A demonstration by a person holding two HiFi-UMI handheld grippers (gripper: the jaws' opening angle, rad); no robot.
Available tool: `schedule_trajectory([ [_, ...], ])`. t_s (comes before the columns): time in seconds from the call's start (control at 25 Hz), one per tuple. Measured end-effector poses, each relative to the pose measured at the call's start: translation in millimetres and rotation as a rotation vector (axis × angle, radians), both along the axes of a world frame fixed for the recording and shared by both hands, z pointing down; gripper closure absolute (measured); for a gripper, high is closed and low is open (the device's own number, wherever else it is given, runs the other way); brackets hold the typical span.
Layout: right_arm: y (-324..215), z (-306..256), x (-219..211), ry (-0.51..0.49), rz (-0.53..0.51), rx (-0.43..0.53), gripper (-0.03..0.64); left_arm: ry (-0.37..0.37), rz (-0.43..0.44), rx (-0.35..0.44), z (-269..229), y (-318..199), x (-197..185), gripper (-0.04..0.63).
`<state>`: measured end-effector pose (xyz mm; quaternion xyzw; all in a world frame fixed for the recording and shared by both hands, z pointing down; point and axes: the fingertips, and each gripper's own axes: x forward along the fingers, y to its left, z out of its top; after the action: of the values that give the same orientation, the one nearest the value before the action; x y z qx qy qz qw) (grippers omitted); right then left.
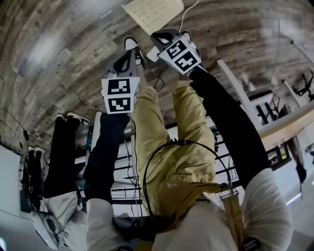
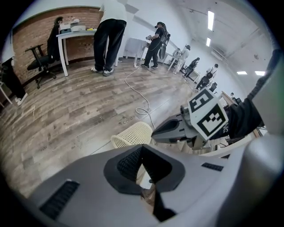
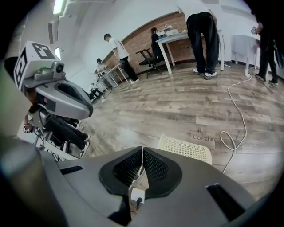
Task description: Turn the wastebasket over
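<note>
A cream mesh wastebasket lies on its side on the wooden floor, just ahead of my feet. In the left gripper view the wastebasket has its rim toward the lower left. In the right gripper view the wastebasket sits just beyond the jaws. My left gripper and right gripper both point down at the floor, short of the basket and not touching it. The left gripper has its pads meeting with nothing between them. The right gripper is also shut and empty.
A white cable loops across the floor behind the basket. People stand at a white table by the brick wall, next to a black office chair. Another white table stands at my right. My shoe is near the left jaws.
</note>
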<state>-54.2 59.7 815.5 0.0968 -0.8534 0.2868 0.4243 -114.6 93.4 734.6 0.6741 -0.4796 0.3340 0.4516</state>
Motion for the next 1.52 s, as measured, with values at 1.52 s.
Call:
schedule_trajectory([
  [1.52,-74,123,37,-0.027,0.478,-0.360,0.574,0.030,-0.001,0.017,35,9,5,0.594],
])
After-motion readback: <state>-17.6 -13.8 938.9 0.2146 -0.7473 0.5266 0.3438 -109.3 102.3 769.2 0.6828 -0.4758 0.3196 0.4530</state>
